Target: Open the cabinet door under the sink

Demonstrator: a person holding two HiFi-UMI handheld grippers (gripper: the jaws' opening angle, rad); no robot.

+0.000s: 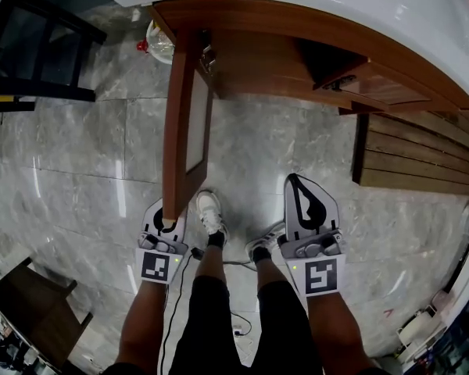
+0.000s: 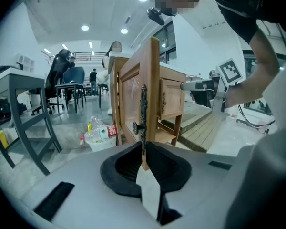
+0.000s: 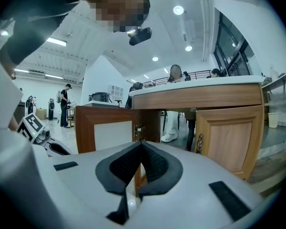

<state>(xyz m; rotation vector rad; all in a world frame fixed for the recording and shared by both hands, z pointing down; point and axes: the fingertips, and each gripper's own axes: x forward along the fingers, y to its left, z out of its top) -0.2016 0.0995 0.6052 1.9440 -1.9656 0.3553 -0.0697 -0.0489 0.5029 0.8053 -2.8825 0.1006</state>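
Around the cabinet the grey marbled floor (image 1: 78,178) carries a clear bag of plastic bottles (image 1: 159,41) beside the hinge side of the cabinet, a black metal frame (image 1: 31,45) off to the left and a slatted wooden platform (image 1: 414,155) to the right. The person's white shoes (image 1: 210,209) stand just behind the cabinet door (image 1: 180,123), which is swung wide open from under the white, glossy sink surface (image 1: 313,6) and juts out towards the person. The left hand-held gripper (image 2: 144,147) is closed on the door's free edge, its ribbed black pads pressing either face of the wood. The right hand-held gripper (image 3: 141,144) has its jaws together on nothing and hangs apart from the door, facing the dark open compartment. The door is reddish-brown wood with a pale inset panel and an ornate dark metal handle (image 2: 143,111); a second, lighter panelled door (image 3: 229,137) next to the opening stays shut.
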